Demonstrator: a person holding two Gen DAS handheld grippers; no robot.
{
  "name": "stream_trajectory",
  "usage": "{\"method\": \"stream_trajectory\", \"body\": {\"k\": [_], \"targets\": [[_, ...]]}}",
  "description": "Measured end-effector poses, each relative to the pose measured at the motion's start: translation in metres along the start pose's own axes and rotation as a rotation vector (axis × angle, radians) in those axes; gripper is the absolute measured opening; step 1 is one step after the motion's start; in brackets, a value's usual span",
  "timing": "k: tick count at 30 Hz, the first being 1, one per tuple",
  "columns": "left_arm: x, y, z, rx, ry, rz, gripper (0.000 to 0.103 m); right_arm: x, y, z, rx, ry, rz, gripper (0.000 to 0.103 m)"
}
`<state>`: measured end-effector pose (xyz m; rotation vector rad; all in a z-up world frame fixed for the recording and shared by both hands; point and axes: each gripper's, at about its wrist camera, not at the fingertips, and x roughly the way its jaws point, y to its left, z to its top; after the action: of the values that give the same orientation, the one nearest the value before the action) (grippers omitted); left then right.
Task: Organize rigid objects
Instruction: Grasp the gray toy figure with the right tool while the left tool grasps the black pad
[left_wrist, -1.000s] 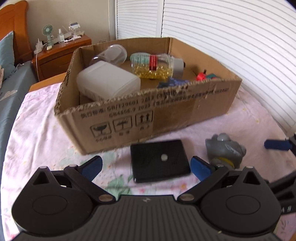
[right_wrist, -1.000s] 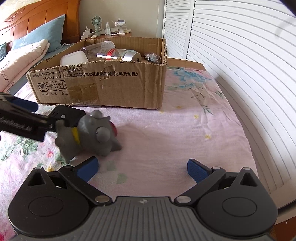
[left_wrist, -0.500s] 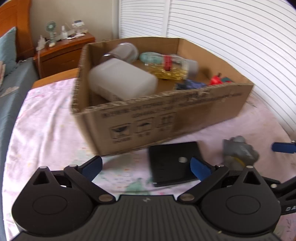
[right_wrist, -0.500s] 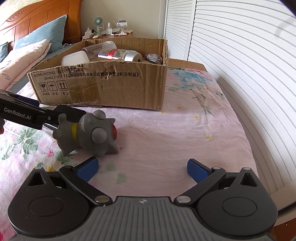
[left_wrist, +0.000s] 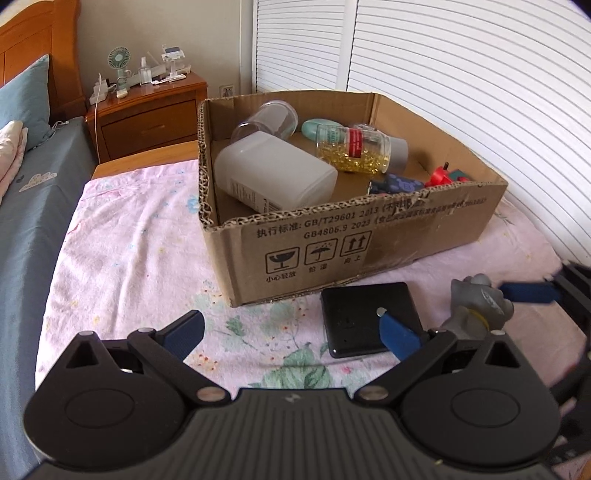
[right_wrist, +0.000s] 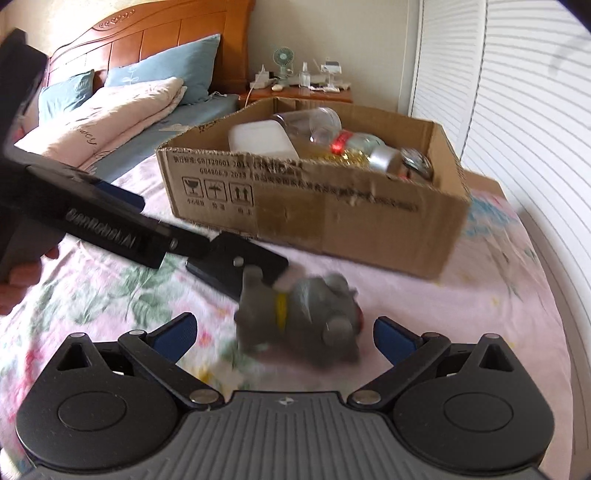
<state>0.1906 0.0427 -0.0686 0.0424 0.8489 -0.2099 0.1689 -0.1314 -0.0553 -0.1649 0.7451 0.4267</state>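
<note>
A grey toy figure (right_wrist: 303, 317) with a yellow collar lies on the pink floral sheet, blurred, just ahead of and between the fingers of my open right gripper (right_wrist: 284, 334). A flat black square object (left_wrist: 365, 317) lies beside the toy (left_wrist: 476, 301), in front of the cardboard box (left_wrist: 369, 240). My left gripper (left_wrist: 291, 332) is open and empty; its right fingertip overlaps the black object. The box holds a white plastic container (left_wrist: 273, 173), a capsule bottle (left_wrist: 354, 147), a clear jar (left_wrist: 273, 118) and small blue and red items. A left gripper finger (right_wrist: 188, 243) reaches the black object (right_wrist: 236, 266).
A wooden nightstand (left_wrist: 147, 110) with a small fan stands behind the box (right_wrist: 314, 214). White louvred doors (left_wrist: 461, 74) run along the right. Pillows and a quilt (right_wrist: 122, 107) lie at the bed's head. A person's hand (right_wrist: 22, 280) holds the left gripper.
The right gripper has swung toward the grey toy, which now sits centred between its fingers. The left gripper has shifted left and back, so the box and black object appear further right.
</note>
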Motion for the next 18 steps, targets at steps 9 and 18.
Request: {"method": "stream_trajectory", "body": {"k": [9, 18], "targets": [[-0.001, -0.011, 0.000, 0.036, 0.012, -0.036, 0.101, 0.006, -0.004, 0.000, 0.025, 0.000, -0.069, 0.077], [0.013, -0.039, 0.004, 0.076, 0.029, -0.068, 0.101, -0.017, -0.025, -0.011, 0.060, 0.002, -0.165, 0.077]]}}
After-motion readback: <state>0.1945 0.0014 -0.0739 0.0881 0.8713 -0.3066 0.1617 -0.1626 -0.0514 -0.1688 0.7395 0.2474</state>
